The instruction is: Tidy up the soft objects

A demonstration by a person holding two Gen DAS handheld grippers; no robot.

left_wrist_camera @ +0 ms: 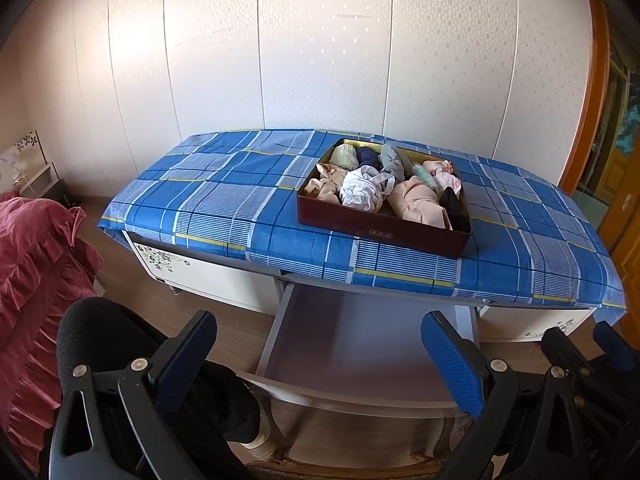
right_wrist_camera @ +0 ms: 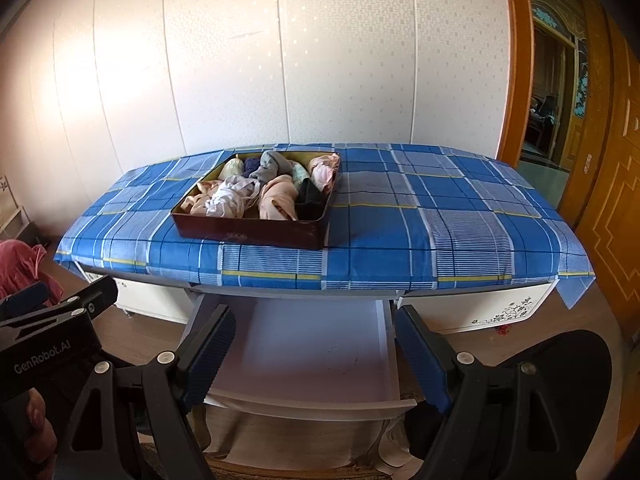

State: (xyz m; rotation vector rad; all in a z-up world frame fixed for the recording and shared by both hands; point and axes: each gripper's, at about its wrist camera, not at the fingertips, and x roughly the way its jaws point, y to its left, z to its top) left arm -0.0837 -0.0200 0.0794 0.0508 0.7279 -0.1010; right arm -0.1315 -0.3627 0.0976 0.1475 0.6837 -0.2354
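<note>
A dark red box (left_wrist_camera: 384, 230) (right_wrist_camera: 248, 232) stands on the desk's blue plaid cloth (left_wrist_camera: 224, 196) (right_wrist_camera: 440, 216). It is packed with several rolled and crumpled soft garments: a white one (left_wrist_camera: 362, 190) (right_wrist_camera: 224, 202), peach ones (left_wrist_camera: 418, 202) (right_wrist_camera: 278, 198), a grey one (left_wrist_camera: 392, 162) (right_wrist_camera: 272, 166), a navy one and a black one. Below the desktop a white drawer (left_wrist_camera: 360, 344) (right_wrist_camera: 308, 348) is pulled out and bare inside. My left gripper (left_wrist_camera: 320, 344) hangs open over the drawer. My right gripper (right_wrist_camera: 316, 340) is open too, above the same drawer.
A dark pink ruffled bedspread (left_wrist_camera: 36, 280) lies at the left. White wall panels (left_wrist_camera: 320, 60) stand behind the desk. An orange wooden door (right_wrist_camera: 612, 200) is at the right. The back of a chair (right_wrist_camera: 304, 432) shows under the drawer front.
</note>
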